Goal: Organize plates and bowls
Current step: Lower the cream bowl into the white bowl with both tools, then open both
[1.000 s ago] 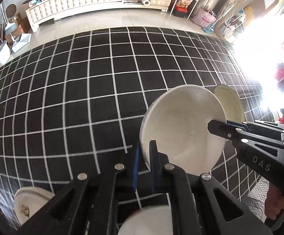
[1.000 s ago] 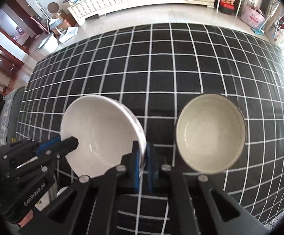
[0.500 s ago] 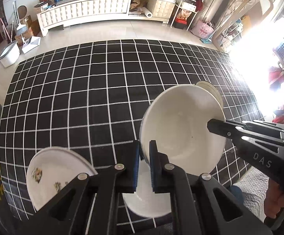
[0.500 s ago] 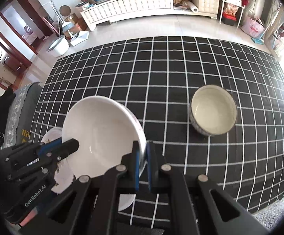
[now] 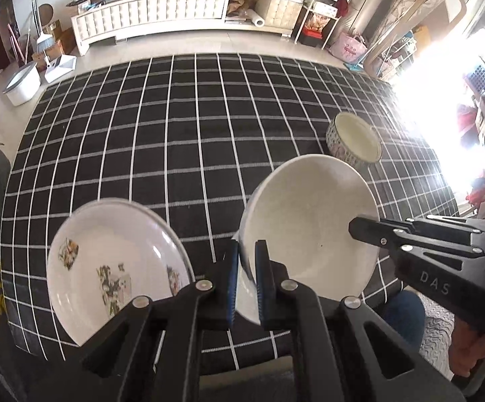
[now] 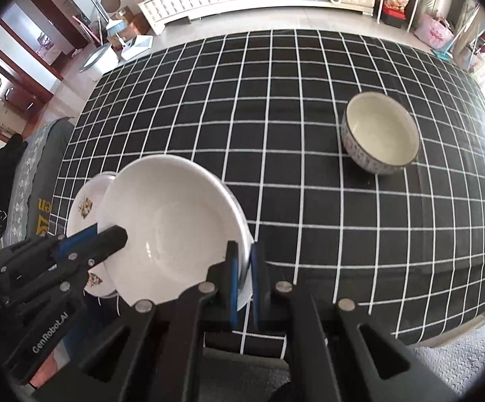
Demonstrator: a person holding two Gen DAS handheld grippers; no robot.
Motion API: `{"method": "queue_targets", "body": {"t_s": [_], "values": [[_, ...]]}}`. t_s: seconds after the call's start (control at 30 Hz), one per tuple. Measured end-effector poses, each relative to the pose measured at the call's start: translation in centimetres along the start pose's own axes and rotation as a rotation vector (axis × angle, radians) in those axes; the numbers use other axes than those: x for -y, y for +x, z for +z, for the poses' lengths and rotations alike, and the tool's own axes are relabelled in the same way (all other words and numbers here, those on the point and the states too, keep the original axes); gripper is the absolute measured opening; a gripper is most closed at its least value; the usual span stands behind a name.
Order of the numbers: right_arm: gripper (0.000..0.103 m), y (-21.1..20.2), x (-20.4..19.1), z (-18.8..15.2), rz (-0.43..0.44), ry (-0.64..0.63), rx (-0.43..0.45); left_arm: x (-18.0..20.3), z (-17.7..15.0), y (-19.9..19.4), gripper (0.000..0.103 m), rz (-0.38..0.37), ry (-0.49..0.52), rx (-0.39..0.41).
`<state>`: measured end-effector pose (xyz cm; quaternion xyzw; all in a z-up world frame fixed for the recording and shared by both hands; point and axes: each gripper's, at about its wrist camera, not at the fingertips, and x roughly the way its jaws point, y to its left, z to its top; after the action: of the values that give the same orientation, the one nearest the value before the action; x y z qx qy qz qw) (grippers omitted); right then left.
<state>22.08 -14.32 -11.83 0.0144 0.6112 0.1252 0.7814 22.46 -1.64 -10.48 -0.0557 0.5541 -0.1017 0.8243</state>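
A white bowl (image 5: 309,221) (image 6: 175,227) is held up above the checked table by both grippers. My left gripper (image 5: 246,261) is shut on its left rim. My right gripper (image 6: 244,264) is shut on its right rim; it also shows in the left wrist view (image 5: 359,227). The left gripper shows in the right wrist view (image 6: 115,234). A flowered plate (image 5: 108,268) (image 6: 81,207) lies on the table's near left corner, partly under the bowl. A small patterned bowl (image 5: 354,140) (image 6: 381,132) stands upright at the right.
The black cloth with white grid (image 5: 192,127) (image 6: 276,117) covers the table. Its near edge (image 6: 410,331) is just in front of the grippers. A white cabinet (image 5: 162,6) and shelves stand across the floor behind.
Both grippers have risen and pulled back with the white bowl. The table looks farther away, the flowered plate has come into full view and the small bowl has shrunk to the right.
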Motion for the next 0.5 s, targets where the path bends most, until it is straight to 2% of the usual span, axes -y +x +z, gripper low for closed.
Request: {"method": "queue_targets", "body": {"t_s": [0.5], "values": [[0.010,2.6,0.3,-2.2,0.019,0.032,-0.082,-0.3,-2.5,1.9,0.008,0.011,-0.004,-0.066]]}}
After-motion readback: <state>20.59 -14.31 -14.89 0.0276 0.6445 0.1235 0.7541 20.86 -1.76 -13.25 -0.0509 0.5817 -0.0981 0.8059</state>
